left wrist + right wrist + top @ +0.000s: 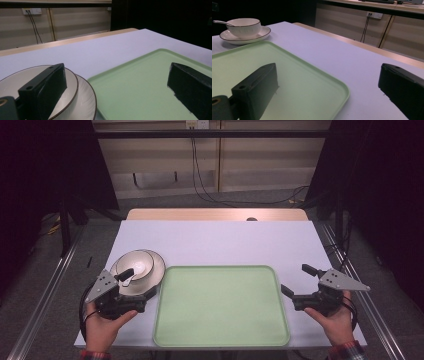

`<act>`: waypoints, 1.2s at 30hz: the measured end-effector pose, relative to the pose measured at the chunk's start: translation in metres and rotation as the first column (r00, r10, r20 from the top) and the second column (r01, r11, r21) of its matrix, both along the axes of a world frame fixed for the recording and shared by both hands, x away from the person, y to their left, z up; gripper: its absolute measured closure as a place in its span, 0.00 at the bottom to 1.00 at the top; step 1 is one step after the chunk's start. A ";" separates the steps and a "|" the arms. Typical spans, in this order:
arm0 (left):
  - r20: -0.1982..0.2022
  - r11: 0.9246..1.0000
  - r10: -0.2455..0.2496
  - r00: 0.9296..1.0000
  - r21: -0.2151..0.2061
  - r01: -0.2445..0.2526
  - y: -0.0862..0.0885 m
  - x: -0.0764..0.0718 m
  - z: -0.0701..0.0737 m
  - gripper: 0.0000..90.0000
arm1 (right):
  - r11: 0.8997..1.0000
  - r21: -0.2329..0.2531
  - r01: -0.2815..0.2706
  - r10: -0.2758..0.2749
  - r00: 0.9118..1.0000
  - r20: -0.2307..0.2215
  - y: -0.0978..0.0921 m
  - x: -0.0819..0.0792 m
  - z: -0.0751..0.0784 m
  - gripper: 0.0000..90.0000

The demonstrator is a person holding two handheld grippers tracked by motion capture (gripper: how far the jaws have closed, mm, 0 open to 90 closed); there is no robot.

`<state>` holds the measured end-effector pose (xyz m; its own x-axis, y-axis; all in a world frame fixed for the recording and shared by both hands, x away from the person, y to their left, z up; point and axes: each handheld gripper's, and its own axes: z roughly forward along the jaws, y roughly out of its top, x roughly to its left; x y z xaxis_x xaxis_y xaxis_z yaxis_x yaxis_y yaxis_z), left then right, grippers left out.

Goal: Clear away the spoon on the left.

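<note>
**A:** Where is the bowl (138,263) sitting?

**B:** It is sitting on a plate (156,272) at the left side of the table (215,242), just beside the green tray (220,305). A spoon (220,22) is lying in the bowl with its handle sticking out over the rim.

**A:** What is the left gripper (131,284) doing?

**B:** Its jaws are spread wide and pinching nothing. One jaw is hanging over the bowl and the other is hanging near the tray's edge.

**A:** What could go wrong?

**B:** I think the jaw could bump the bowl's rim and make it slide on the plate. The spoon could tip out too, since it is only leaning there. If the jaws close on just the bowl, the plate might stay behind.

**A:** How are the hands sitting?

**B:** The left hand (102,322) is holding its gripper low, pointing toward the tray. The right hand (336,320) is waiting at the tray's right side. The right gripper (299,281) is pointing left across the tray, jaws spread and holding nothing.
</note>
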<state>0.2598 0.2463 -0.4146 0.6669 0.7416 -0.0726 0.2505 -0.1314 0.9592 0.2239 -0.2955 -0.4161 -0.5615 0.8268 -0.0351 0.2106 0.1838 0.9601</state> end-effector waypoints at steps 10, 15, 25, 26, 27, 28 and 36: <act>-0.007 1.000 0.013 1.000 -0.001 -0.013 0.004 -0.003 -0.001 0.02 | 0.999 0.032 0.010 -0.009 1.000 -0.008 -0.002 0.004 -0.002 0.03; -0.028 0.998 0.056 0.998 0.027 -0.055 0.011 -0.005 -0.002 0.03 | 1.000 0.024 0.005 -0.005 1.000 -0.012 0.000 0.007 -0.003 0.03; -0.039 0.992 0.126 0.991 0.031 -0.124 0.027 -0.009 -0.006 0.08 | 1.000 0.016 -0.015 0.015 1.000 -0.009 0.005 0.012 -0.005 0.03; -0.034 0.990 0.138 0.990 0.043 -0.137 0.028 -0.010 -0.006 0.09 | 1.000 0.020 -0.018 0.018 1.000 -0.013 0.006 0.013 -0.004 0.03; -0.031 0.989 0.141 0.989 0.054 -0.140 0.029 -0.010 -0.007 0.09 | 1.000 0.015 -0.016 0.016 1.000 -0.009 0.006 0.013 -0.004 0.03; -0.028 0.987 0.151 0.988 0.056 -0.149 0.030 -0.011 -0.007 0.13 | 1.000 0.016 -0.015 0.015 1.000 -0.002 0.007 0.013 -0.004 0.03; -0.033 0.976 0.200 0.979 0.099 -0.196 0.042 -0.011 -0.014 0.25 | 1.000 0.019 -0.017 0.017 1.000 0.002 0.008 0.014 -0.004 0.03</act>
